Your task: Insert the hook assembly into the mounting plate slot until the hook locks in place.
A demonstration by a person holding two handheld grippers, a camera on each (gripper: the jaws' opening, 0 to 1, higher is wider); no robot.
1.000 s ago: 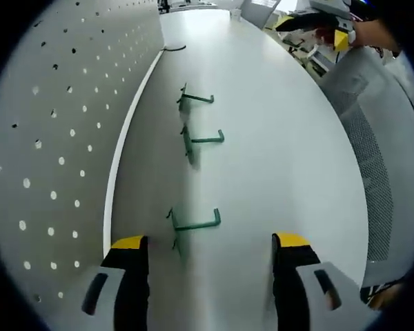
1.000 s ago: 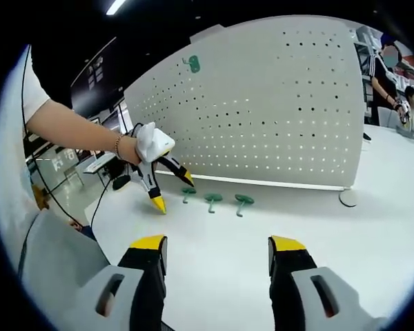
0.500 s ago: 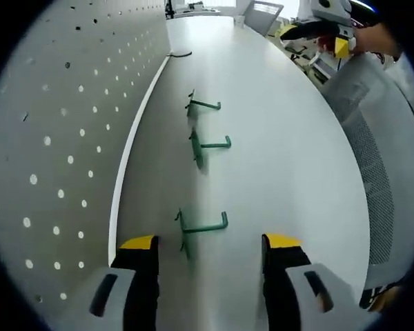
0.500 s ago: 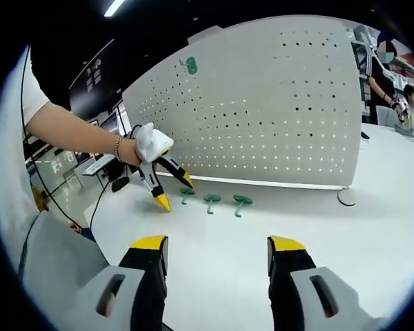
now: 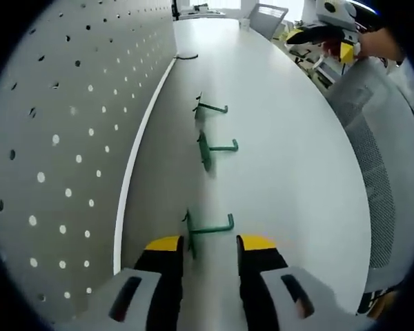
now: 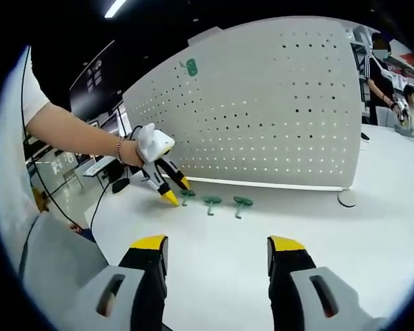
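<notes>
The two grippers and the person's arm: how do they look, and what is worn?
Both the left gripper and right gripper have black jaws with yellow tips on grey bodies. The person wears a white short sleeve and a bracelet.

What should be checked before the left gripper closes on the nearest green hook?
1. Nearest hook lies between the left gripper tips: ok.
2. Jaws not yet shut on it: ok, a gap remains.
3. Other two hooks apart from the target: ok.
4. Pegboard upright behind the hooks: ok.
5. Right gripper open, away from the hooks: ok.
6. Which pegboard hole suits the hook: cannot tell.
</notes>
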